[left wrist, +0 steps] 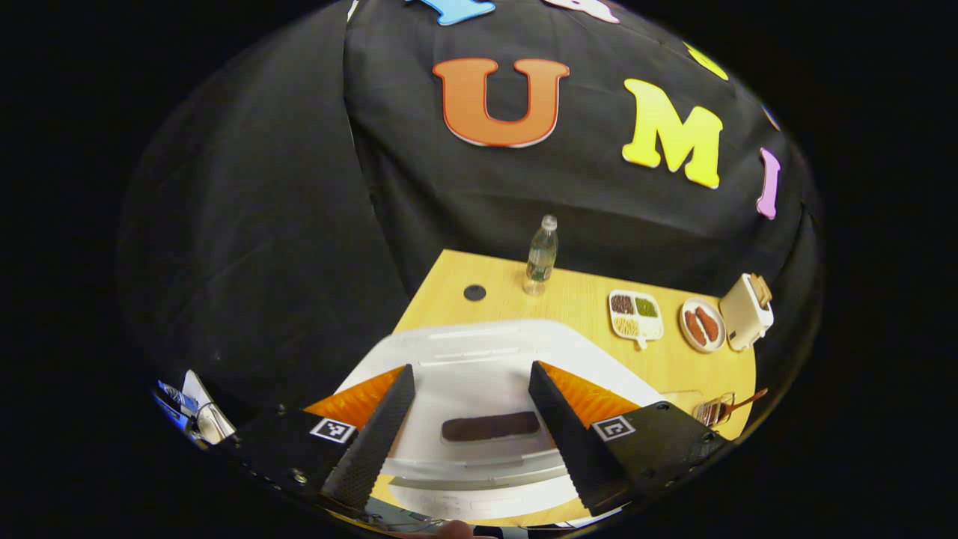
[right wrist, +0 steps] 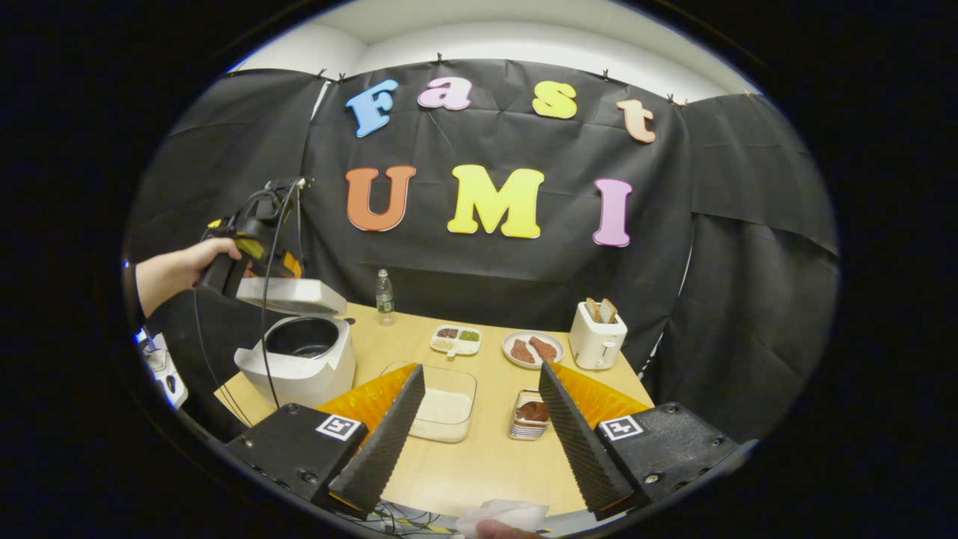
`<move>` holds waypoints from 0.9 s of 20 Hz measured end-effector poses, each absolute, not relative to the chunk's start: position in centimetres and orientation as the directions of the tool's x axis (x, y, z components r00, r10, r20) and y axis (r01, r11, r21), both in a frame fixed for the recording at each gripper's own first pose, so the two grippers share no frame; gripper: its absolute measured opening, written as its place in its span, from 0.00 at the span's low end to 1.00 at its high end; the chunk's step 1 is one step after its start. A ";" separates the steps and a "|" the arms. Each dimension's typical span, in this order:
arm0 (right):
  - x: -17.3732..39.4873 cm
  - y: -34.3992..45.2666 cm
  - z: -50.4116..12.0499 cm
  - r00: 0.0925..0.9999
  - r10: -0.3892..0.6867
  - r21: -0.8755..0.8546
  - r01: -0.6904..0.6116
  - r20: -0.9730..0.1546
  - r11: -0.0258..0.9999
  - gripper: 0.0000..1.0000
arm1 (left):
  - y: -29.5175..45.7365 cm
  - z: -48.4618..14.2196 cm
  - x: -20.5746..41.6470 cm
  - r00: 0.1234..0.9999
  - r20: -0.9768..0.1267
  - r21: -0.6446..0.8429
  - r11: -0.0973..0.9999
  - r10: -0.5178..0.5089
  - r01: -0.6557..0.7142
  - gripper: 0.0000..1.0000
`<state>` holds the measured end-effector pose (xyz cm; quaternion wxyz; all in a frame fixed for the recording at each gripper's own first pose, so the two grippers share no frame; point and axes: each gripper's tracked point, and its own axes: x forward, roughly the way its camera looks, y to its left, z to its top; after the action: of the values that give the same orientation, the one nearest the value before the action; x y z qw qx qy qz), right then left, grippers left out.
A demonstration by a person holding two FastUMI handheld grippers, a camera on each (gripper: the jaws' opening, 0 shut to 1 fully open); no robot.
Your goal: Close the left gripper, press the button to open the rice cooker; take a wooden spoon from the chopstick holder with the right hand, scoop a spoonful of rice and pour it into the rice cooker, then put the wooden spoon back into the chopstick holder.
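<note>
The white rice cooker [right wrist: 299,370] stands at the table's left with its lid [right wrist: 288,296] raised and the dark inner pot [right wrist: 303,337] showing. A hand holds my left gripper [right wrist: 254,247] just above that lid. In the left gripper view the left gripper [left wrist: 471,368] is open, and the white lid [left wrist: 479,352] with a dark strip [left wrist: 490,427] lies between its fingers. My right gripper [right wrist: 482,370] is open and holds nothing, low over the table's near side. Beyond it sit a clear box of rice [right wrist: 443,408] and the chopstick holder [right wrist: 533,415]. A wooden spoon handle [left wrist: 745,400] sticks out of the holder [left wrist: 715,410].
A water bottle [right wrist: 384,297] stands at the back of the wooden table [right wrist: 486,457]. To its right are a divided dish [right wrist: 456,340], a plate with two brown pieces [right wrist: 533,349] and a white toaster [right wrist: 597,337] with bread in it. Cables hang from the left gripper.
</note>
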<state>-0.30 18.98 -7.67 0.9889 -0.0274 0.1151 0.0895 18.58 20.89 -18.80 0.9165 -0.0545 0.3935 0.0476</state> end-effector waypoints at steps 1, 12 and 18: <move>-0.2 19.0 -7.9 0.956 0.173 -0.038 -0.187 -0.239 0.982 1.00 | 20.3 -20.1 17.5 0.660 -0.751 -0.077 0.988 0.031 -0.134 0.99; -0.3 19.9 -9.4 0.938 0.196 -0.023 -0.211 -0.286 0.977 1.00 | 18.7 -25.6 11.6 0.545 -0.838 -0.086 0.990 -0.013 -0.109 0.98; -0.1 20.1 -10.0 0.931 0.197 -0.013 -0.212 -0.307 0.977 1.00 | 18.5 -26.6 10.8 0.519 -0.854 -0.103 0.989 -0.036 -0.102 0.98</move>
<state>-0.09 20.13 -10.01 0.9824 -0.0231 0.1536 0.1041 10.80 18.46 -26.64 0.8686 -0.0701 0.4901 0.0191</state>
